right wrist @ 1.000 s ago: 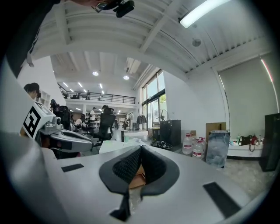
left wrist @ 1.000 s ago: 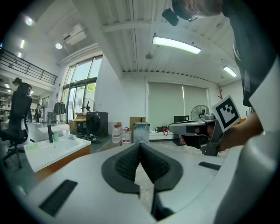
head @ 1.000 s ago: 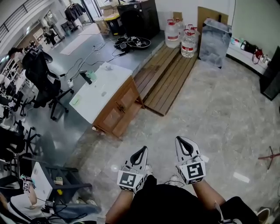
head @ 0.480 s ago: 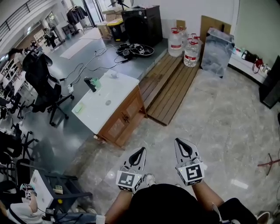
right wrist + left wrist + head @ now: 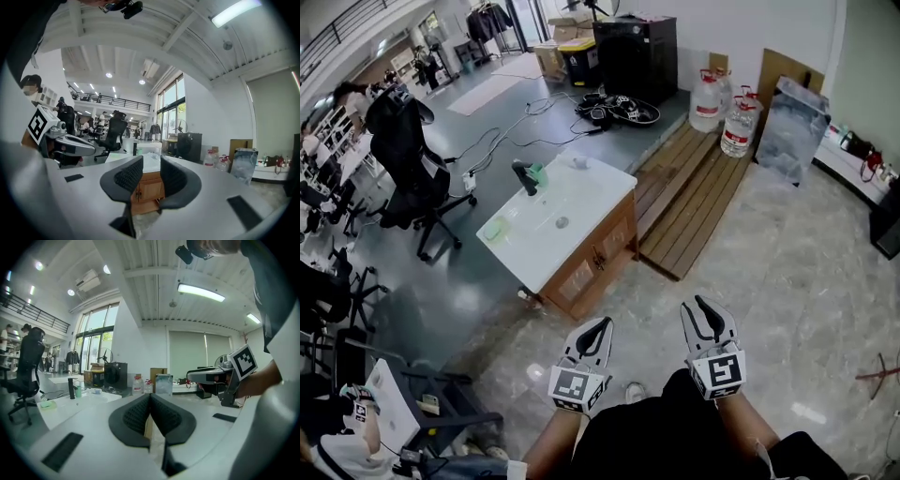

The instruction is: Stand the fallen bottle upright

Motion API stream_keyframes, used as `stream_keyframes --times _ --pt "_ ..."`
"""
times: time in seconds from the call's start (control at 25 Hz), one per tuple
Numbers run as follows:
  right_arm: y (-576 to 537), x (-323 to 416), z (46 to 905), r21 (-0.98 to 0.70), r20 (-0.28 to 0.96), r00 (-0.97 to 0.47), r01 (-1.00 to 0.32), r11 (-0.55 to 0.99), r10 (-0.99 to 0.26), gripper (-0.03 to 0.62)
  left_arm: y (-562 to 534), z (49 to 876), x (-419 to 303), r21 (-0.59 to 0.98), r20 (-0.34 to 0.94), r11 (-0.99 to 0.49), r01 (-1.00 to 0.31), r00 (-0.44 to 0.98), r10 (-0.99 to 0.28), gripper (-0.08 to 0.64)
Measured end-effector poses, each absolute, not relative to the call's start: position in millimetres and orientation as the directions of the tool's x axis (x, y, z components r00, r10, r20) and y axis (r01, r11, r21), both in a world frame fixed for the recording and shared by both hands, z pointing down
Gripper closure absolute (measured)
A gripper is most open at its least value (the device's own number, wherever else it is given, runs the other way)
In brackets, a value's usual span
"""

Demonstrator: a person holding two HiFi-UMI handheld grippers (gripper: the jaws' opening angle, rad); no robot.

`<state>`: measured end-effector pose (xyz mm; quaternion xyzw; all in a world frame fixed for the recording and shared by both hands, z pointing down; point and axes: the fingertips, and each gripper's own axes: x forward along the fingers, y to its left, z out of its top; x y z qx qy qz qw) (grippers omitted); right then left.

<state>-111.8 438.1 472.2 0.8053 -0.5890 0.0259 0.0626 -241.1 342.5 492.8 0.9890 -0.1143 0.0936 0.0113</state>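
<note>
A wooden cabinet with a white top (image 5: 581, 202) stands ahead on the left. A small clear bottle (image 5: 578, 161) seems to lie on its side near the top's far corner. A dark upright bottle (image 5: 525, 177) and a green cup (image 5: 538, 173) stand at the left edge. Both grippers are held level near my body, well short of the cabinet. My left gripper (image 5: 593, 328) is shut and empty, its pads touching in the left gripper view (image 5: 150, 395). My right gripper (image 5: 710, 314) has its jaws opening, and in the right gripper view (image 5: 151, 159) a narrow gap holds nothing.
Wooden boards (image 5: 694, 197) lie on the floor right of the cabinet, with water jugs (image 5: 727, 108) and a wrapped box (image 5: 792, 127) behind. A black office chair (image 5: 408, 159) stands at left. Cables (image 5: 619, 108) and a black cabinet (image 5: 635, 47) are at the back.
The cabinet has come nearer and shifted right in the head view as both grippers travel forward. The right jaws have parted slightly; the left stays shut.
</note>
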Motion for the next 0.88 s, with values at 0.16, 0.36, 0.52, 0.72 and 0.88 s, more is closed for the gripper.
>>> stream_keyframes --times 0.16,0.36,0.52,0.72,0.88 --pt "410.9 -109.9 481.2 0.068 0.150 0.268 -0.963 -0.261 -0.952 0.332 320.3 495.6 -243.0 0.012 0.195 -0.966 -0.257 0.949 -0.250 0.543" --pt "365.7 -96.3 484.8 0.083 0.138 0.227 -0.973 -0.217 -0.964 0.063 290.7 506.8 -226.9 0.019 0.212 -0.962 -0.271 0.942 -0.261 0.543" --pt "328.6 -65.6 480.8 0.066 0.111 0.193 -0.980 -0.186 -0.975 -0.006 261.8 513.2 -199.4 0.024 0.226 -0.952 -0.306 0.929 -0.293 0.543" --pt "285.7 -6.3 483.9 0.051 0.116 0.150 -0.988 -0.145 -0.982 -0.008 225.2 519.4 -154.6 0.025 0.240 -0.928 -0.372 0.903 -0.356 0.543" --pt "260.5 37.8 481.0 0.059 0.140 0.107 -0.993 -0.100 -0.984 -0.006 201.1 504.5 -110.3 0.020 0.225 -0.913 -0.408 0.891 -0.393 0.543"
